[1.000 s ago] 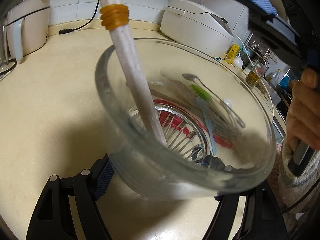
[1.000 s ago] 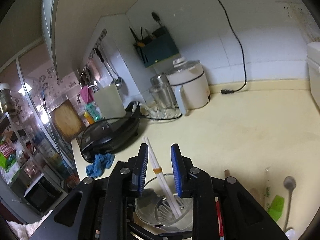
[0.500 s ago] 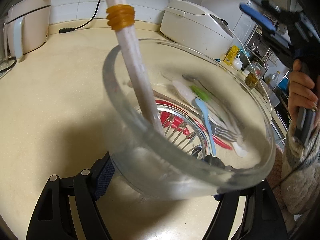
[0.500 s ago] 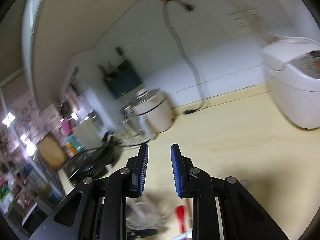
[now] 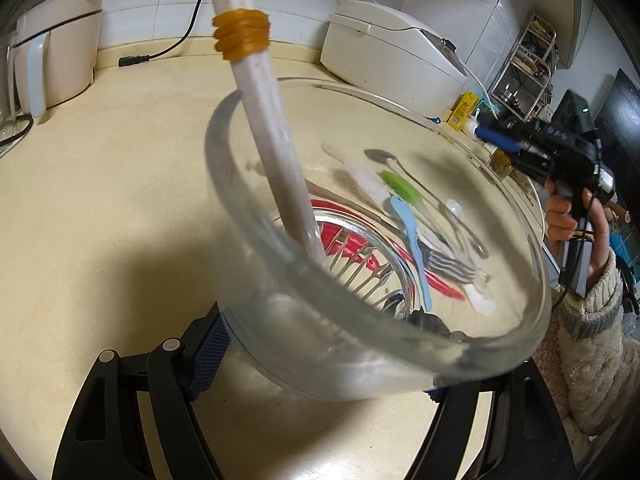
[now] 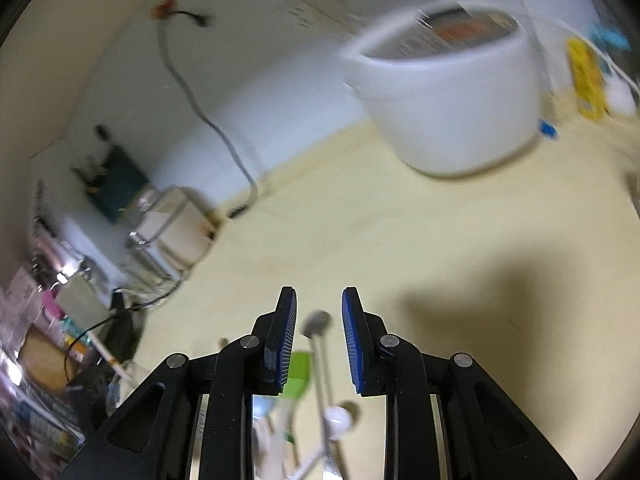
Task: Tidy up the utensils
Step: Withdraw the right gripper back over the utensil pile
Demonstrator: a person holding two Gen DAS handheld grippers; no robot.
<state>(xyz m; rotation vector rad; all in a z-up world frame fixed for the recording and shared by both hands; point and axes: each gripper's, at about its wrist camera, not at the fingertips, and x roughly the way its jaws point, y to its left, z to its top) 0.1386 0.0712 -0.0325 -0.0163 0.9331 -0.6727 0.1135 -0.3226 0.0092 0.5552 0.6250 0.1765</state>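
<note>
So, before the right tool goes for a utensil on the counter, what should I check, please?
1. Grip of left tool on glass bowl: ok.
2. The white stick leans inside the bowl, on its rim: ok.
3. The right tool empty, jaws apart: ok.
4. The metal spoon in line with its gap: ok.
5. The green spatula clear of spoon: not ok, lies right beside.
6. Height above spoon: cannot tell, blurred.

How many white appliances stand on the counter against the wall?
2 in view. A rice cooker stands at the back right, a kettle-like pot at the back left. Others may sit outside the frame.
</note>
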